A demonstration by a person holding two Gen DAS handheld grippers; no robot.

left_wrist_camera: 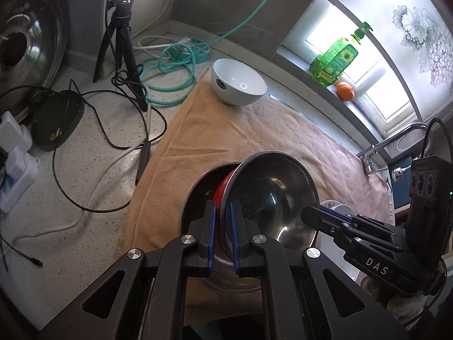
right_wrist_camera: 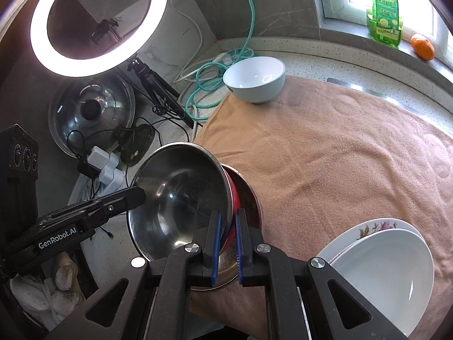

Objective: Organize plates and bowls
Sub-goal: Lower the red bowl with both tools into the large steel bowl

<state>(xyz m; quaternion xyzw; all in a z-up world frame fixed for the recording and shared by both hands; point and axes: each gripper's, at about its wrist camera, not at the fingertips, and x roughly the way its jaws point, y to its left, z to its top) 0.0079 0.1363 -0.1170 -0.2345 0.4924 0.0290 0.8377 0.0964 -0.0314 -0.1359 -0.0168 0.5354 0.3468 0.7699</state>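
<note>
Left view only: faucet point(left_wrist_camera: 396, 144) was seen at the far right edge; the plate stack was almost hidden behind the right gripper point(left_wrist_camera: 311, 215).
Right view only: white plates point(right_wrist_camera: 390, 272) were shown in full, stacked on the towel near right; ring light point(right_wrist_camera: 99, 22) and pot lid point(right_wrist_camera: 90, 113) were seen whole.
Surface: speckled table point(left_wrist_camera: 93, 153) was covered by a tan towel point(right_wrist_camera: 325, 155); cables, a teal hose point(left_wrist_camera: 170, 70) and a tripod point(left_wrist_camera: 119, 36) were lying at left.
Room: a window sill was seen at the back, with a green bottle point(right_wrist_camera: 385, 14) and an orange point(right_wrist_camera: 422, 46) on it.
Steel bowl point(left_wrist_camera: 271, 195): was held tilted, opening turned toward the right gripper, red outer wall toward the left; lower edge was resting inside a second steel bowl point(left_wrist_camera: 198, 192) on the towel.
White bowl point(left_wrist_camera: 239, 82): was standing upright at the towel's far corner, well apart.
Left gripper point(left_wrist_camera: 223, 238): fingers were clamped on the tilted bowl's rim, one pad inside, one outside.
Right gripper: fingers were likewise clenched on the opposite rim of the same bowl.
</note>
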